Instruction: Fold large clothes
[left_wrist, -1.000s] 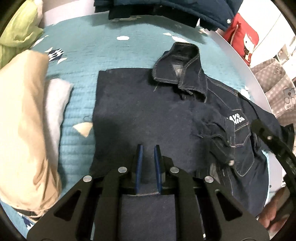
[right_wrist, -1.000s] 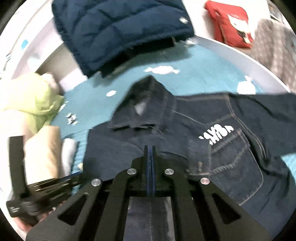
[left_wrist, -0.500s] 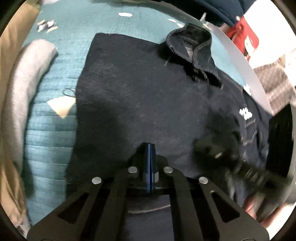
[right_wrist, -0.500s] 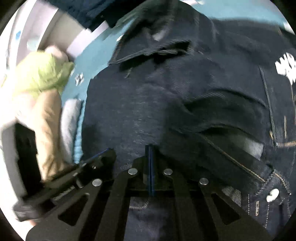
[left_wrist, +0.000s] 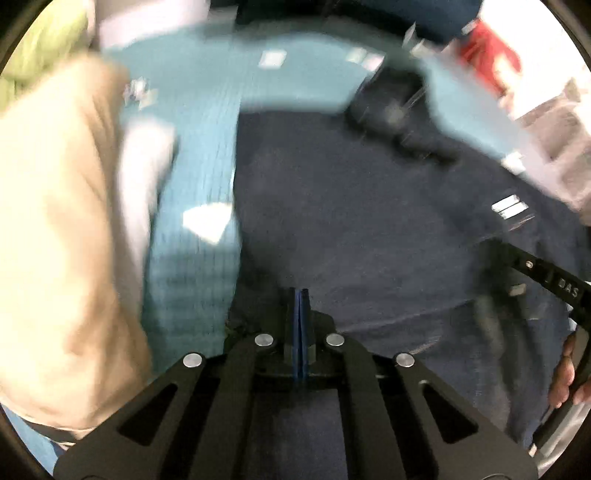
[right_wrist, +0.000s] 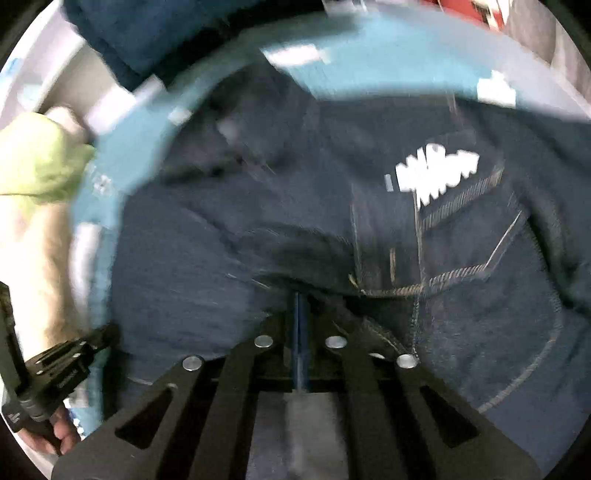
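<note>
A dark denim jacket (left_wrist: 369, 221) lies spread on the teal bedspread (left_wrist: 207, 122), collar (left_wrist: 391, 99) at the far end and white chest print (right_wrist: 436, 173) on its right half. My left gripper (left_wrist: 299, 293) sits at the near hem, its blue pads pressed together on the cloth's edge. My right gripper (right_wrist: 298, 295) is shut on a fold of the hem below the chest pocket (right_wrist: 461, 243), with pale lining under it. Each gripper shows in the other view: the right gripper (left_wrist: 546, 280) and the left gripper (right_wrist: 55, 373), each in a hand. Both views are blurred.
A folded beige garment (left_wrist: 55, 240) and a white cloth (left_wrist: 147, 177) lie left of the jacket, with a green cloth (right_wrist: 40, 158) behind them. A navy puffer jacket (right_wrist: 166, 33) hangs over the far edge. A red cushion (left_wrist: 487, 48) stands at the far right.
The left jaws have closed on the jacket's hem. Both grippers dipped close to the denim, then drew back, so more of the bed shows again. The right gripper stayed shut.
</note>
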